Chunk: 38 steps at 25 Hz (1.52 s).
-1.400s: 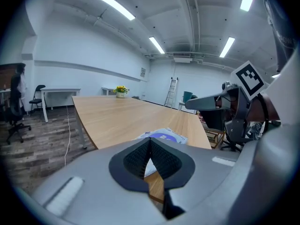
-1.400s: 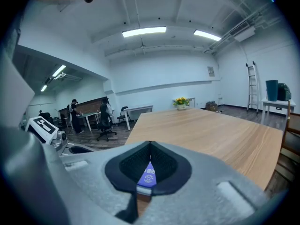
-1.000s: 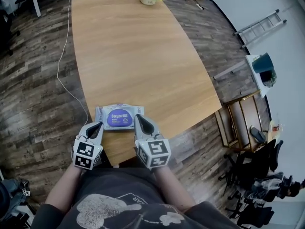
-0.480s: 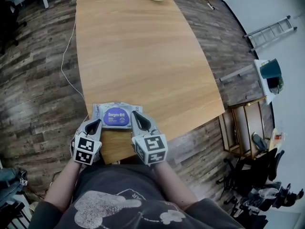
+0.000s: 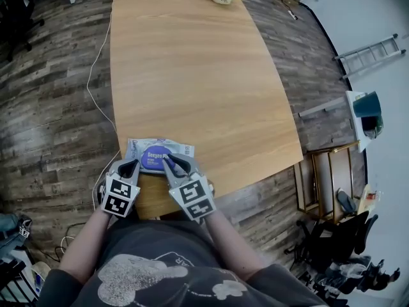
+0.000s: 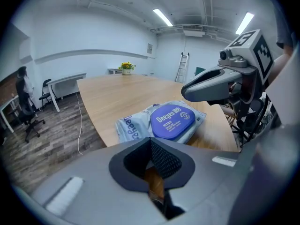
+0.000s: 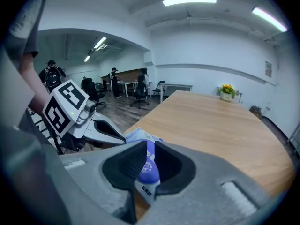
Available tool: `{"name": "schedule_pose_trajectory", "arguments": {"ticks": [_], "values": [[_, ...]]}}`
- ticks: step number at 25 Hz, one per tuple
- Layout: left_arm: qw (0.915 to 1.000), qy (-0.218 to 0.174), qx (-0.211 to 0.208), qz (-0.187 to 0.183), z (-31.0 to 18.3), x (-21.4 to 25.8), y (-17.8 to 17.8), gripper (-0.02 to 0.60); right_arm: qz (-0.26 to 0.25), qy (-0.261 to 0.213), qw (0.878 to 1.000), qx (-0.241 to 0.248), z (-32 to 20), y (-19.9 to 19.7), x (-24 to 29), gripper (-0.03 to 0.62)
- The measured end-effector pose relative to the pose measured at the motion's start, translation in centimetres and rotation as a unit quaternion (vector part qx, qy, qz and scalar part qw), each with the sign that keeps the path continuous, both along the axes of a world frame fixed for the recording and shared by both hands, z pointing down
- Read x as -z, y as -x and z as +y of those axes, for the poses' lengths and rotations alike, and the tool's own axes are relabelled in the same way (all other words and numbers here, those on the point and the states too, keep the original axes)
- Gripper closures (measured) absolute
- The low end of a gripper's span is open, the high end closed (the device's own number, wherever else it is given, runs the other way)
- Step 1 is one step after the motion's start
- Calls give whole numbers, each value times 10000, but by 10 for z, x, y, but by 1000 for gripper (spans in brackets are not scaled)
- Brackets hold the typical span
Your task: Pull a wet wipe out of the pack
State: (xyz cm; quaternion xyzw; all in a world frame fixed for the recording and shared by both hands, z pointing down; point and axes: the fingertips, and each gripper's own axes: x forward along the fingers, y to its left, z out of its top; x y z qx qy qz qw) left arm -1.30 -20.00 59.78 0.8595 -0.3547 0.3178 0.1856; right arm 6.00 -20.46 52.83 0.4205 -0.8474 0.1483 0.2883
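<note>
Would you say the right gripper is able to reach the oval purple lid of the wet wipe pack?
Probably yes: the right gripper is poised over the oval purple lid, nothing in the way; its jaws have just been opening, with the lid showing between them.

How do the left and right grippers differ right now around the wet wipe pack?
The left gripper's jaws are shut with nothing between them. The right gripper's jaws have just been opening, and the purple lid shows in their narrow gap. The left gripper sits at the near left corner of the wet wipe pack, while the right gripper reaches over the lid. Both are grey and point down toward the pack.
</note>
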Motion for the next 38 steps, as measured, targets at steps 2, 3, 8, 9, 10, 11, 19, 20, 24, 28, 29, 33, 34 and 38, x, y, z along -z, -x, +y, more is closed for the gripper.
{"name": "schedule_pose_trajectory", "arguments": {"ticks": [2,3,8,9,10,11,19,20,24,28,29,33,34,38], "values": [[10000,73,11,52,1,-2,0,563,145,14,9996,224,1,7,-4,540],[9999,97,10,68,1,-3,0,563,230,38,9991,341,1,11,-7,523],[9999,116,-84,61,1,-5,-1,563,754,269,9923,940,6,22,-26,377],[9999,120,-99,60,0,-5,-1,563,877,285,9905,1017,6,23,-30,357],[9998,125,-112,68,0,-4,-2,563,987,303,9888,1075,6,23,-33,335],[9998,129,-123,79,0,-4,-2,563,1076,333,9874,1115,5,22,-36,319],[9997,161,-156,137,0,-4,-4,563,1608,584,9743,1465,3,22,-61,250],[9996,165,-171,139,0,-3,-4,563,1663,599,9730,1483,3,22,-62,246],[9996,173,-178,121,1,-4,-4,563,1740,609,9703,1568,1,25,-66,238],[9994,234,-149,187,2,-4,-4,563,1767,694,9688,1595,2,25,-70,233],[9994,248,-148,207,2,-4,-4,563,1735,735,9689,1607,2,26,-71,233],[9992,266,-148,240,2,-4,-5,563,1560,862,9699,1660,0,25,-72,232],[9992,268,-139,244,2,-4,-5,563,1536,864,9702,1665,0,25,-72,232],[9993,261,-124,238,2,-4,-5,563,1513,947,9694,1683,-1,25,-72,232]]}}
